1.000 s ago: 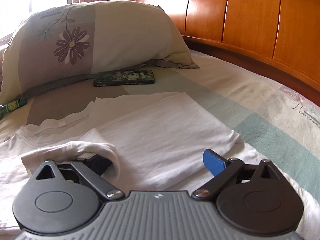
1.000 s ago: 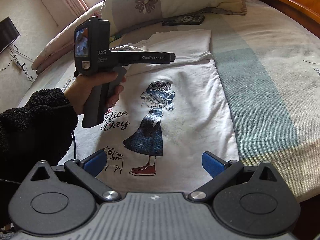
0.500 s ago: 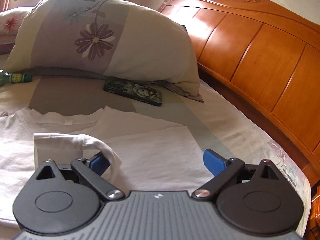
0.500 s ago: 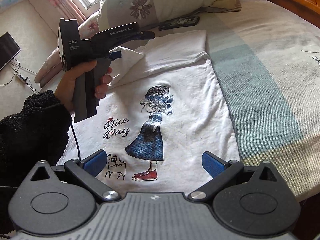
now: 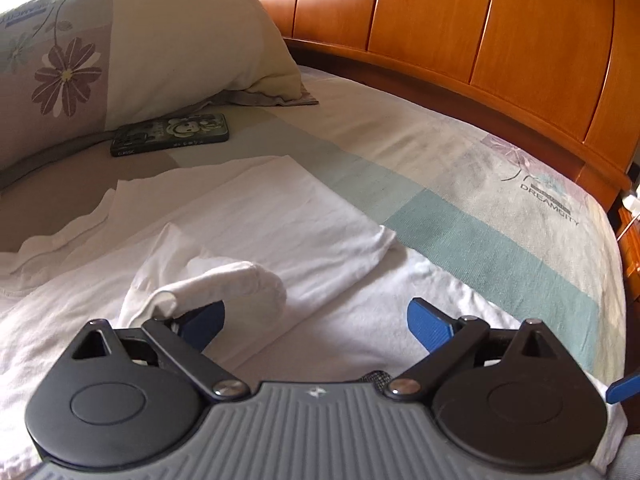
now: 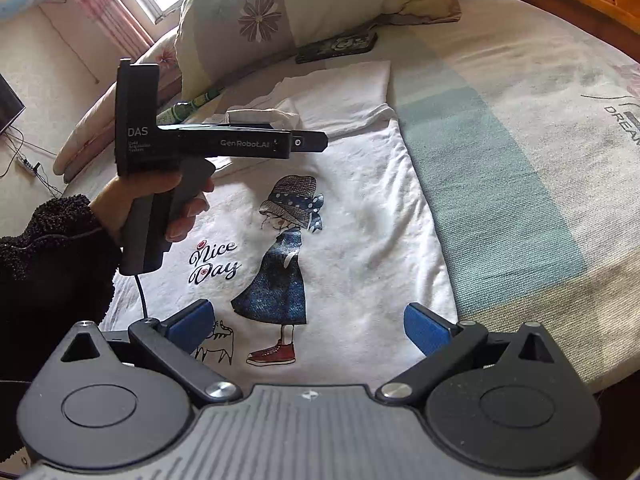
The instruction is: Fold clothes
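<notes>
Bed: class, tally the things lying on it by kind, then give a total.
T-shirt: 1
Pillows: 2
Phone: 1
Green bottle: 1
Total: 5

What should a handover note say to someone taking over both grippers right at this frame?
Left gripper: open, with the T-shirt's sleeve draped over one finger, hanging above the shirt's upper part.
Right gripper: open, holding nothing, hovering over the hem end.
White T-shirt: lies print side up on the bed; one sleeve is already folded inward near the collar.
Nearby: pillow and phone lie beyond the collar.
Left to do: lay the draped sleeve flat across the chest, then probably fold the body up from the hem.
</notes>
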Demonstrator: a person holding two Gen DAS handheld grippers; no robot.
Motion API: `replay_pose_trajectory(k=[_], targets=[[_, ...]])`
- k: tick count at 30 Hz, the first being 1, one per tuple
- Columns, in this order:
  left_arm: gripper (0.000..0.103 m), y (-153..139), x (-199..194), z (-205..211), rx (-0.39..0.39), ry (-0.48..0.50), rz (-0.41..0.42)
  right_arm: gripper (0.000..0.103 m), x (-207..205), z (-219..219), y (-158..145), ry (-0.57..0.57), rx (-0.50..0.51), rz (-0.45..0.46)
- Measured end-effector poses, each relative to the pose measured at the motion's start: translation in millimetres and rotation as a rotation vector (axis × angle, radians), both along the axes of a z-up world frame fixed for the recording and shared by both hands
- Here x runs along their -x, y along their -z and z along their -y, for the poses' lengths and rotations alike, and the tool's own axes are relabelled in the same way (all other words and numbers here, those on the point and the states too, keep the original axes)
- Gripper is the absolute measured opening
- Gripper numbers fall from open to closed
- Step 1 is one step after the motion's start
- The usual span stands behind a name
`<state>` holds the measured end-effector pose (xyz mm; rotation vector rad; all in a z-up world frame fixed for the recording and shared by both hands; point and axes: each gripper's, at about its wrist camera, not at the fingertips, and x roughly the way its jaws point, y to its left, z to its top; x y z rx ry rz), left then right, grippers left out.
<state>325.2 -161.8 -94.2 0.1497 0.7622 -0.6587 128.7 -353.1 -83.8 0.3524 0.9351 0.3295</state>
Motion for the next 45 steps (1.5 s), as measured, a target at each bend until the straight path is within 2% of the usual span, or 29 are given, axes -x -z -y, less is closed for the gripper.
replay_pose_trajectory(k=[3, 6, 11, 16, 20, 23, 26, 32, 35, 36, 37, 38, 40, 42, 45], targets=[[0.097, -7.1, 18.1, -27.0, 0.022, -0.011, -0.030, 0.103, -0.5, -5.5, -1.7, -0.010, 0.003, 0.003], [0.098, -11.2, 40.9, -56.9, 0.027, -0.056, -0.024, 0.103, -1.1, -10.8, -3.2, -0.014, 0.006, 0.007], [0.097, -8.6, 58.7, -131.2, 0.083, -0.269, -0.003, 0.103, -4.7, -26.6, -6.0, -0.025, 0.022, 0.008], [0.097, -5.2, 41.3, -189.1, 0.227, -0.427, 0.046, 0.103, -8.4, -42.9, -8.6, -0.037, 0.038, 0.009], [0.097, 11.9, 23.9, -220.1, 0.257, -0.569, -0.004, 0.103, -13.4, -59.7, -7.2, -0.044, 0.061, 0.001], [0.093, 29.4, 29.8, -249.8, 0.277, -0.629, -0.031, 0.103, -18.2, -69.9, -6.5, -0.046, 0.077, -0.003], [0.094, 21.0, 37.4, -262.4, 0.279, -0.633, -0.033, 0.103, -23.3, -80.5, -5.7, -0.052, 0.095, -0.005], [0.096, -7.9, 6.1, -265.6, 0.302, -0.571, 0.026, 0.103, -34.2, -99.7, -4.8, -0.065, 0.104, 0.010], [0.096, 8.2, -24.7, -261.2, 0.287, -0.545, -0.038, 0.103, -41.8, -108.2, -5.0, -0.077, 0.122, 0.014], [0.095, 18.4, -32.8, -260.4, 0.255, -0.567, -0.080, 0.103, -44.3, -110.6, -5.7, -0.079, 0.134, 0.019], [0.091, 23.0, -34.6, -258.5, 0.224, -0.581, -0.084, 0.103, -46.4, -112.3, -7.1, -0.083, 0.150, 0.029], [0.092, 25.8, -35.2, -255.9, 0.193, -0.593, -0.083, 0.103, -48.7, -113.8, -8.9, -0.084, 0.169, 0.039], [0.092, 13.3, -25.6, -242.7, 0.098, -0.604, -0.044, 0.103, -53.6, -116.1, -12.6, -0.092, 0.208, 0.069], [0.093, 1.5, -15.4, -229.5, 0.045, -0.561, -0.011, 0.103, -61.5, -118.2, -15.4, -0.106, 0.255, 0.114], [0.096, -10.7, -2.9, -217.1, 0.042, -0.476, -0.007, 0.103, -78.1, -125.6, -20.4, -0.117, 0.374, 0.231]])
